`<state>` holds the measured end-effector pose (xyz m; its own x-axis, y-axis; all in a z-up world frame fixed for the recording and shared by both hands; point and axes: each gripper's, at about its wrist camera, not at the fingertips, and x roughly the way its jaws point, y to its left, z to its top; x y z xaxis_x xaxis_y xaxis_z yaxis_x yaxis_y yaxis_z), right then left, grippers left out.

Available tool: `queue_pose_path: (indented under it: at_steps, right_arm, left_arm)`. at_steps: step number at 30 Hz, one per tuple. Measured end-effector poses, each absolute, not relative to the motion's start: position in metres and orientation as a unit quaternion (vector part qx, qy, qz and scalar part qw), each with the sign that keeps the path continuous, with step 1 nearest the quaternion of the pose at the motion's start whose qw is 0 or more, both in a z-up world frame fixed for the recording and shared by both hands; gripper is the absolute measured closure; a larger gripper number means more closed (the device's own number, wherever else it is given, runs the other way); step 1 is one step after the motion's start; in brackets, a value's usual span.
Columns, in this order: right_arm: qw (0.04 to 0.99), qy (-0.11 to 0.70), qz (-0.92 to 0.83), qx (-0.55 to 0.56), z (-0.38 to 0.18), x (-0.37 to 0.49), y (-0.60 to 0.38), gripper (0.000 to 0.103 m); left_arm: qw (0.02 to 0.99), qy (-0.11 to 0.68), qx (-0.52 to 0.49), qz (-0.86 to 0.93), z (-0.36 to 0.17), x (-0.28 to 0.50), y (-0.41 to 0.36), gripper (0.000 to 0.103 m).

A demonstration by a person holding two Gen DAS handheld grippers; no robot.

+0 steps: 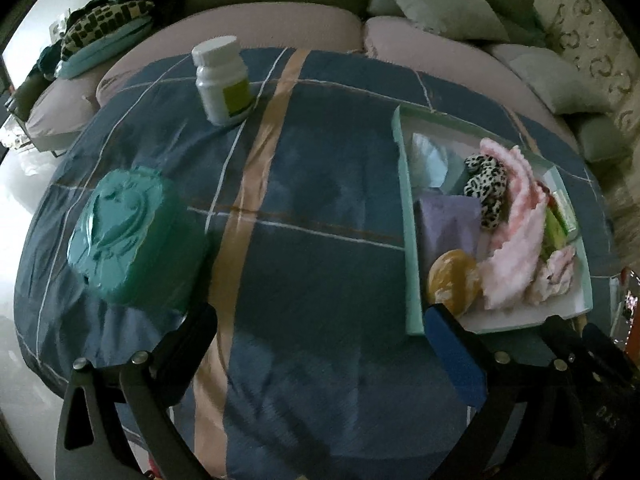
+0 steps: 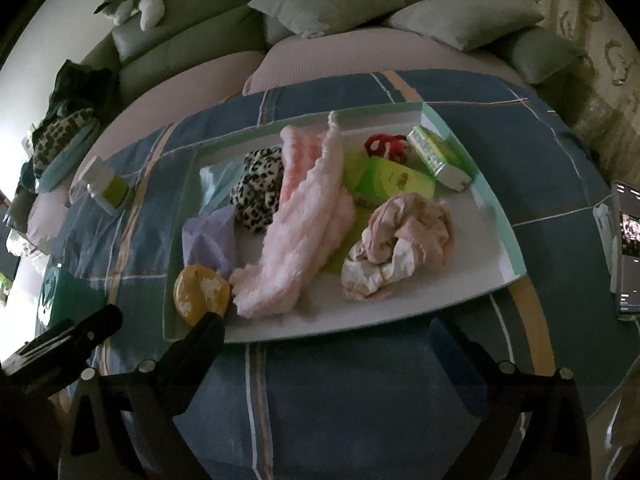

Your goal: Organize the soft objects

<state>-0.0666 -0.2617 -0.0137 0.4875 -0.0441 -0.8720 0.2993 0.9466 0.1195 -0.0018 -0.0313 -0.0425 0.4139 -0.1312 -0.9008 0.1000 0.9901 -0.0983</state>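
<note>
Both sets of fingers are spread wide with nothing between them. Left gripper [image 1: 320, 320] hangs over the blue checked cloth [image 1: 304, 184] on the table; a teal tub [image 1: 128, 236] sits just past its left finger [image 1: 192, 340], and a white bottle [image 1: 222, 80] stands further ahead. Its blue-padded right finger [image 1: 452, 348] is right by the near corner of the tray [image 1: 408, 216], next to an orange ball [image 1: 454, 280].

Right gripper [image 2: 332, 340] points straight at the tray [image 2: 500, 240]. Ahead of the fingers lie the soft things: a fluffy pink sock [image 2: 296, 216] down the middle, a leopard scrunchie [image 2: 258, 194] and lilac cloth [image 2: 208, 236] left of it, a crumpled pink cloth [image 2: 400, 244] on the right. Green boxes [image 2: 394, 182] sit at the back. The ball [image 2: 200, 292] is almost touching the left finger [image 2: 204, 340]. A phone [image 2: 628, 248] lies off to the far right.
</note>
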Motion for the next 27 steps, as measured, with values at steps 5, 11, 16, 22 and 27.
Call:
queue_pose_path:
  at_steps: [5, 11, 16, 22, 27]
  right_arm:
    - [0.850, 0.504, -0.095, 0.121, -0.017, -0.067, -0.256, 0.000]
    - [0.849, 0.507, -0.096, 0.117, -0.017, -0.066, -0.255, 0.000]
    - [0.847, 0.509, -0.096, 0.118, -0.018, -0.066, -0.256, 0.000]
    - [0.847, 0.510, -0.096, 0.118, -0.018, -0.066, -0.256, 0.000]
    - [0.846, 0.510, -0.098, 0.120, -0.019, -0.067, -0.258, 0.000]
  left_arm:
    - [0.842, 0.536, -0.012, -0.056, -0.043, -0.006, -0.028, 0.000]
    - [0.845, 0.533, -0.005, -0.048, -0.041, -0.010, -0.029, 0.000]
    - [0.842, 0.538, 0.003, -0.043, -0.045, -0.010, -0.030, 0.000]
    - [0.842, 0.538, 0.016, -0.040, -0.045, -0.012, -0.033, 0.000]
    - [0.842, 0.538, 0.029, -0.034, -0.046, -0.014, -0.035, 0.000]
